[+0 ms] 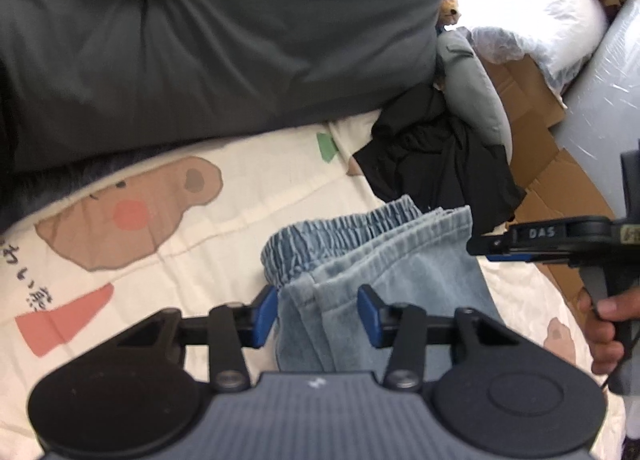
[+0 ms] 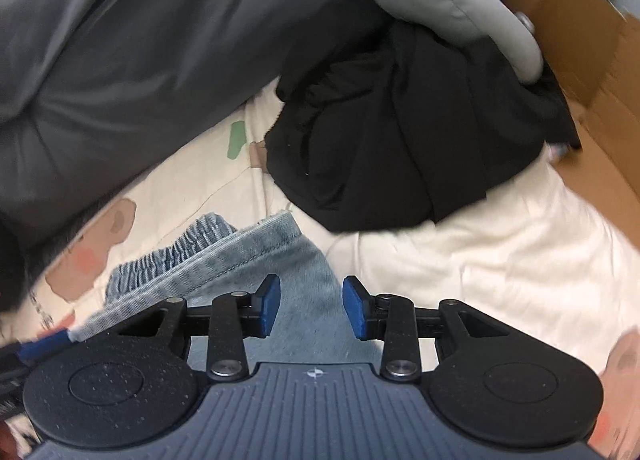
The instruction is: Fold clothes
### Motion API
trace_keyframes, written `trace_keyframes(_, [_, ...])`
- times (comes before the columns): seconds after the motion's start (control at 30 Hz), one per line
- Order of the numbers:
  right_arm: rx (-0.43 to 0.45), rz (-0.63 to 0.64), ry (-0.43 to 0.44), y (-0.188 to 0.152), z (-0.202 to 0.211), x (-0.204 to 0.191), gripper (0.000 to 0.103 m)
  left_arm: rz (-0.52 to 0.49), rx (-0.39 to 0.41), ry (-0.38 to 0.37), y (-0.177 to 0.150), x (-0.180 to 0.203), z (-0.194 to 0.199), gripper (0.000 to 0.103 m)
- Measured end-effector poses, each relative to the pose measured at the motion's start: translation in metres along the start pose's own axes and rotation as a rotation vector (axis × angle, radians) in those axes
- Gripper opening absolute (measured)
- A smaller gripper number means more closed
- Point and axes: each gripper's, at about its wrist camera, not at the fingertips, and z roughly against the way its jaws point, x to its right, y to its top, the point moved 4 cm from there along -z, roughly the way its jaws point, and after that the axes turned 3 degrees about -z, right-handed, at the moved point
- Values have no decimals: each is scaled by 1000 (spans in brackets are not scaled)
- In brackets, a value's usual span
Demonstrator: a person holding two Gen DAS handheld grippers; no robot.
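Big dark grey duvet (image 1: 208,51) bunched along the far edge of the cream bear-print sheet (image 1: 192,227). Black garment (image 2: 400,131) heaped at the sheet's far right edge. Folded light denim pants (image 1: 360,260) lie mid-sheet; left gripper (image 1: 317,314) and right gripper (image 2: 311,308) both hover over them, jaws spread, nothing pinched. A hand (image 1: 604,324) grips the right handle.

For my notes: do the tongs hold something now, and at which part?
Nothing is held. Both the left tongs and right tongs are open over the denim garment.
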Motion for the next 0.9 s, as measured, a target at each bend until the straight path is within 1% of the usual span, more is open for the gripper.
trace_keyframes(0.07, [3,52,-16,4,-4,-2,42,10,-9,-13,0,0,-3,31])
trace_keyframes(0.13, [2,85,-18,9,-6,-4,42,15,-31,-34,-2,2,-7,29])
trace_keyframes(0.27, [11,140,-12,13,-7,-9,41,0,-50,-48,-5,9,-11,29])
trace_keyframes(0.3, [14,154,-10,13,-7,-10,40,-1,-48,-46,-6,10,-11,28])
trace_keyframes(0.33, [16,167,-8,14,-7,-12,37,-2,-43,-43,-5,11,-10,18])
trace_keyframes(0.37, [19,180,-6,14,-7,-13,25,-3,-36,-43,-5,11,-9,14])
trace_keyframes(0.4, [21,194,-4,15,-7,-14,10,-2,-31,-38,-4,11,-7,12])
trace_keyframes(0.43, [24,207,-2,16,-6,-16,3,-1,-28,-34,-3,11,-5,9])
trace_keyframes(0.5, [29,234,2,17,-6,-19,0,-6,-15,-36,-2,12,0,7])
trace_keyframes(0.63, [39,278,9,18,-6,-24,0,-9,7,-27,2,9,0,7])
trace_keyframes(0.73, [47,258,15,19,-9,-23,0,10,-10,-18,2,4,-7,8])
trace_keyframes(0.83, [21,216,29,21,-17,-17,7,12,-31,0,-1,2,-11,21])
trace_keyframes(0.87, [4,202,46,21,-20,-16,12,12,-32,6,-1,2,-10,33])
trace_keyframes(0.9, [-14,196,74,20,-22,-15,26,11,-34,13,-1,1,-10,39])
